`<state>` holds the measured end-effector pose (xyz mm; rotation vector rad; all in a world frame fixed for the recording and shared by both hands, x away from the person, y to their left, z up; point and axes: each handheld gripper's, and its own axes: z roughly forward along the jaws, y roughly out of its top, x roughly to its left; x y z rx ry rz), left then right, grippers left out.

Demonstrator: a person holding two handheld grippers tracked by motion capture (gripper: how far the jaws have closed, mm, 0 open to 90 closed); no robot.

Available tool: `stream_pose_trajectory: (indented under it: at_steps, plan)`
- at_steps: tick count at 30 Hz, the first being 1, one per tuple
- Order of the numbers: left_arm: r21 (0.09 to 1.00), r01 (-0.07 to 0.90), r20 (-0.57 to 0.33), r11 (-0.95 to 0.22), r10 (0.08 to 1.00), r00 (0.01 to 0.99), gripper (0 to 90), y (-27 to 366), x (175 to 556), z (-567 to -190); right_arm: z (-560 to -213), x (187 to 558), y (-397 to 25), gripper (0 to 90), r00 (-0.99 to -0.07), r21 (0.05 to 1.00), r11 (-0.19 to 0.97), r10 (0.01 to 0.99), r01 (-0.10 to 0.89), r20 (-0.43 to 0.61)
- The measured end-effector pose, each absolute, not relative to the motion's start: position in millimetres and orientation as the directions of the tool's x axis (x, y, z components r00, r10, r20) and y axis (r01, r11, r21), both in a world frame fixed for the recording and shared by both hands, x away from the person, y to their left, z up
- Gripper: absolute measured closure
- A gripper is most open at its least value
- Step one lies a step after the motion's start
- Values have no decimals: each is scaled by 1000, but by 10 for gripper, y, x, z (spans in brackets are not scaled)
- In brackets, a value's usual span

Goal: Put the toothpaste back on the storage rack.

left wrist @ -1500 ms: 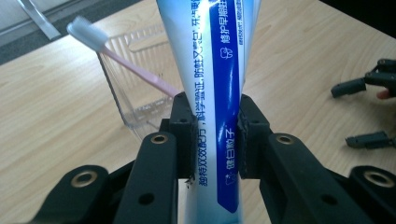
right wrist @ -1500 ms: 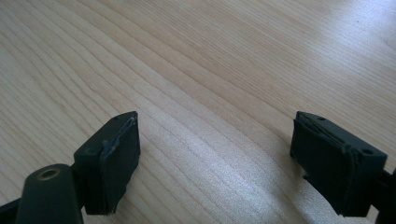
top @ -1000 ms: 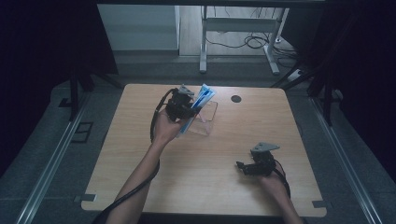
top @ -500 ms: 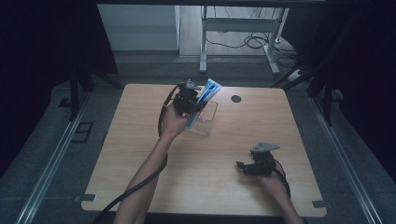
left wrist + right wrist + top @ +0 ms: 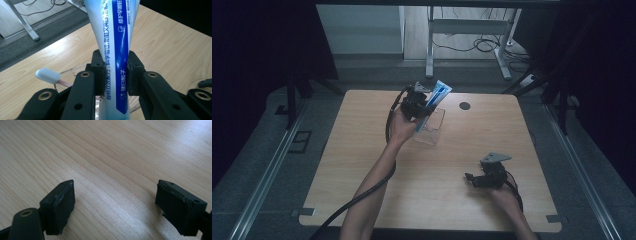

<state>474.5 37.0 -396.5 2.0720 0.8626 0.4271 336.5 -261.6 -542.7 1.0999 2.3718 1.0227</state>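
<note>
Near the person, the right hand-held gripper (image 5: 472, 179) rests on the pale wooden surface (image 5: 362, 165), jaws wide apart and empty. Farther off, the left hand-held gripper (image 5: 115, 72) clamps a blue-and-white toothpaste tube (image 5: 113, 37) above a clear plastic cup (image 5: 430, 127) holding a white-headed toothbrush (image 5: 48, 75).

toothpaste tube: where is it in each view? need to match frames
High view: toothpaste tube upper centre, held in the left claw above the clear container.
Left gripper view: tube runs up the centre, clamped between the jaws.
Right gripper view: not in it; open right claw over the table.
Shared landmark: the wooden table.
</note>
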Motion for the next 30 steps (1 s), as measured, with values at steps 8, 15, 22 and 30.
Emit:
stream_pose_trajectory:
  at_steps: [8, 15, 22, 30]
  plan:
    - [806, 421, 0, -416, 711, 703, 728, 350, 4839, -3971, -5427, 3365, -2616, 162, -646, 727, 443, 763, 524, 1]
    - [816, 413, 8, -404, 722, 692, 728, 334, 4905, -3988, -5427, 3365, -2615, 162, -646, 728, 442, 764, 524, 1]
    - [823, 401, 25, -401, 731, 682, 727, 292, 4949, -4020, -5427, 3365, -2616, 162, -646, 727, 442, 763, 525, 1]
    - [828, 389, 42, -404, 737, 675, 726, 245, 4991, -4058, -5427, 3365, -2616, 162, -646, 727, 443, 763, 524, 1]
